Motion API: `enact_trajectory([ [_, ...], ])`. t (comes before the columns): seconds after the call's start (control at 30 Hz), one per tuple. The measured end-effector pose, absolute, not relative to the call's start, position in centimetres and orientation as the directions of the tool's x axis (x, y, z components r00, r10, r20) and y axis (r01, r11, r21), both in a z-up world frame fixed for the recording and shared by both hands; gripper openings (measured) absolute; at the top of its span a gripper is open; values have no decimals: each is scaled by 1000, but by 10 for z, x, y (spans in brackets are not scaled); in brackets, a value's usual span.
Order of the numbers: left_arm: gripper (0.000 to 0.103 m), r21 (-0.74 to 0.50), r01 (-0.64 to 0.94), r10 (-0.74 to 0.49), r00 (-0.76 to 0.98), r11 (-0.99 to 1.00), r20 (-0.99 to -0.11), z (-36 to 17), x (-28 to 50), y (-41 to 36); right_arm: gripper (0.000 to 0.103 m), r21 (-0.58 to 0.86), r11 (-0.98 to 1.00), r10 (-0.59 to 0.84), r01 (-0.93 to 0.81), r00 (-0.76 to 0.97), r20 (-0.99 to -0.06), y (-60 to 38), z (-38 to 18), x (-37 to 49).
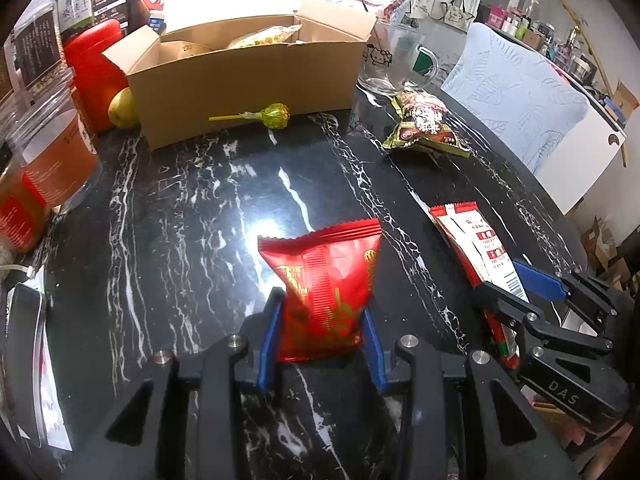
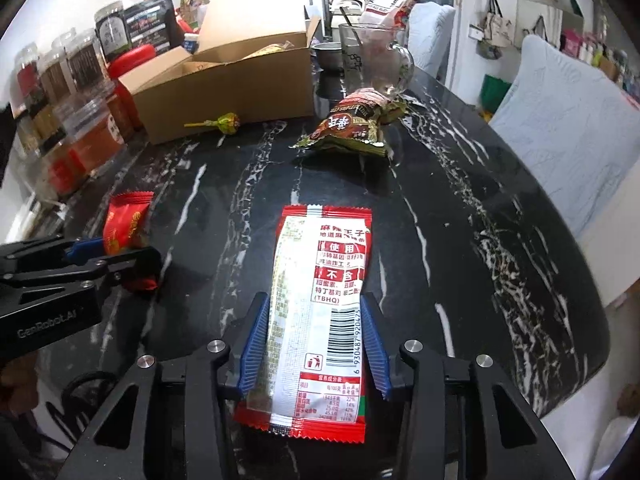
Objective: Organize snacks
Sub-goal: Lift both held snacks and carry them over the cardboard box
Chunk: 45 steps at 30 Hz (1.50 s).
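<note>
Where barcode shows: red-white packet [image 2: 316, 312].

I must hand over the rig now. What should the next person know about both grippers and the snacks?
Left gripper: shut on red packet.
Right gripper: fingers beside white packet; grip not certain.
Box is open, one snack already inside.
Left on table: lollipop by the box, green-brown bag near the mug.
Both held packets likely go into the box.
</note>
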<state>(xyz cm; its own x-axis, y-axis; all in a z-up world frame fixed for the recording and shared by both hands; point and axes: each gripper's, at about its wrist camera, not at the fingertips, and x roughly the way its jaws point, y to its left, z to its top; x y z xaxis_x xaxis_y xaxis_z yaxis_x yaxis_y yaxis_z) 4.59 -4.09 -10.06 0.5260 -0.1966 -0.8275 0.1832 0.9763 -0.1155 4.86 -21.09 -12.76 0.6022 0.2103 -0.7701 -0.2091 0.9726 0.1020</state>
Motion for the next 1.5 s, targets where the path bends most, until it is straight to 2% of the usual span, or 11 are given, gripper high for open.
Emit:
enact_trajectory([
  [0.67, 36, -125, 85, -151, 617, 989, -773, -72, 32, -5, 44, 200, 906, 395, -373, 577, -715, -174, -100, 40],
  [1.1, 36, -120, 62, -126, 734, 991, -667, -17, 45, 17, 44, 226, 858, 493, -462, 612, -618, -151, -58, 55],
  [1.5, 36, -95, 62, -104, 828, 994, -552, 37, 95, 30, 44, 227, 837, 535, -498, 661, -526, -137, -14, 105],
])
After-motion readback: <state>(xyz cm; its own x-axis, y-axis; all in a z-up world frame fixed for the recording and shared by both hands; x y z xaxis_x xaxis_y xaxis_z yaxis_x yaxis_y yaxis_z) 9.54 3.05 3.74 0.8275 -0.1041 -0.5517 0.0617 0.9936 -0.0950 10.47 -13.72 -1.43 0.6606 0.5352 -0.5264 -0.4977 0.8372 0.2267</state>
